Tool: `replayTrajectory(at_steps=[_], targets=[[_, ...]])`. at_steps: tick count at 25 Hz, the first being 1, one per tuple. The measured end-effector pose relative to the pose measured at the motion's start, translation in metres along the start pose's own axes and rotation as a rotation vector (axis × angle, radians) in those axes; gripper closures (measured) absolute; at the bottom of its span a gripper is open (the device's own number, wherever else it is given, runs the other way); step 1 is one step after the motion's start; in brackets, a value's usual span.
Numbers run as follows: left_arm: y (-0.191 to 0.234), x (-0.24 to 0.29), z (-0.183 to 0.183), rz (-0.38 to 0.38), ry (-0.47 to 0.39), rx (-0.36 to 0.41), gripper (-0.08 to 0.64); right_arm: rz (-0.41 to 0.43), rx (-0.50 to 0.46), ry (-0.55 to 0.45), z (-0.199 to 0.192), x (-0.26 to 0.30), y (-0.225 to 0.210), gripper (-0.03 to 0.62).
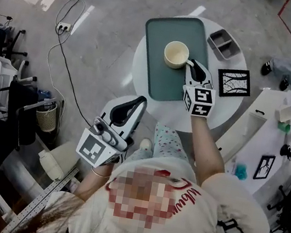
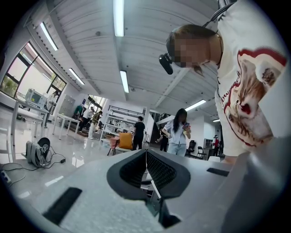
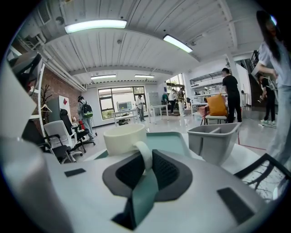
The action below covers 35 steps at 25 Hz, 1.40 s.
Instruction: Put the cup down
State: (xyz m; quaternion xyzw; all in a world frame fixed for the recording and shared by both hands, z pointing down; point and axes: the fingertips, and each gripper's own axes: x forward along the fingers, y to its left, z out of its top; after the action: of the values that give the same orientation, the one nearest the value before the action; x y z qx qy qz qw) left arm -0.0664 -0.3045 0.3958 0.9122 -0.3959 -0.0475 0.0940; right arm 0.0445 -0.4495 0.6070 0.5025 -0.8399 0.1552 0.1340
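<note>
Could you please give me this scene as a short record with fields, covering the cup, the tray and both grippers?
cup: cream, upright, over the tray; whether it already rests on it is unclear
tray: teal, lying on the round white table
right gripper: jaws closed on the cup's handle
left gripper: jaws together, nothing between them, held off the table near the person's body
other items: grey divided bin and a black-and-white patterned card, both on the table beside the tray
</note>
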Motion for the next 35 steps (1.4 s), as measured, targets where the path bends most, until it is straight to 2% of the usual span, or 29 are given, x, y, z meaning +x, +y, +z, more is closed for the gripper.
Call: replayTrajectory(at_steps=[21,35], targets=[[-0.006,-0.007,0.004,-0.009,-0.003,0.016,0.545,-0.010,0.035,0.007,0.000,-0.007,0.002,0.532],[-0.024,-0.026,0.006,-0.037,-0.013,0.021,0.545,-0.043,0.031,-0.037,0.017,-0.037,0.012,0.531]])
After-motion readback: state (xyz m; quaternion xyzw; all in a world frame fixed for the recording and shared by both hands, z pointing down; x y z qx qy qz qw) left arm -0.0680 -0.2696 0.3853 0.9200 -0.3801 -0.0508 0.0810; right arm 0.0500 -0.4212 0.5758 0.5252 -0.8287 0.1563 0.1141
